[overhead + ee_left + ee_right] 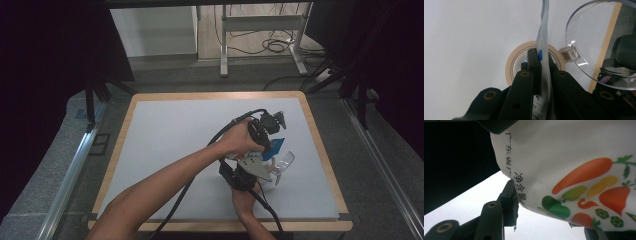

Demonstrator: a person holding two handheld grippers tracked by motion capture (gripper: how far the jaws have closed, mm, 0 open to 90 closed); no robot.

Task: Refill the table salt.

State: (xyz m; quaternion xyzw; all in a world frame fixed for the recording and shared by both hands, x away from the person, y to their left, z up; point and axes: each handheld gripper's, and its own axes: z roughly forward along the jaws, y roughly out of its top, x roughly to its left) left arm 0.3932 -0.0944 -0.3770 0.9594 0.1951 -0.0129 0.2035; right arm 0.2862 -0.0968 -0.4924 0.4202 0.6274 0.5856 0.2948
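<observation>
High view first: both hands meet over the right half of the bench (165, 130), a pale grey sheet edged in light wood, and between them hangs a small flat packet (274, 147), blue on the face turned toward the camera.

From the left gripper view, the left claw (541, 56) is pressed together on the packet's thin edge, the film standing upright between the black jaws like a card in a clip. Pinching the seam this way looks meant to steady the packet so the other claw can pull against it (a tear-open, by my reading). Below on the bench lies a ring of tan tape (510, 66), flat and round, and a clear plastic scoop (596, 47), glossy and curved with a small square tab on its rim, hangs close by at the right.

From the right gripper view, the right claw (541, 216) stands half closed about the packet's lower corner: one jaw lies against the printed edge, the far jaw is mostly hidden behind the film, so I cannot tell whether it truly grips. The packet here is smooth white film, gently wrinkled, printed with black characters and bright vegetables (carrot, tomato, greens). A ragged sliver of film dangles by the near jaw.
</observation>
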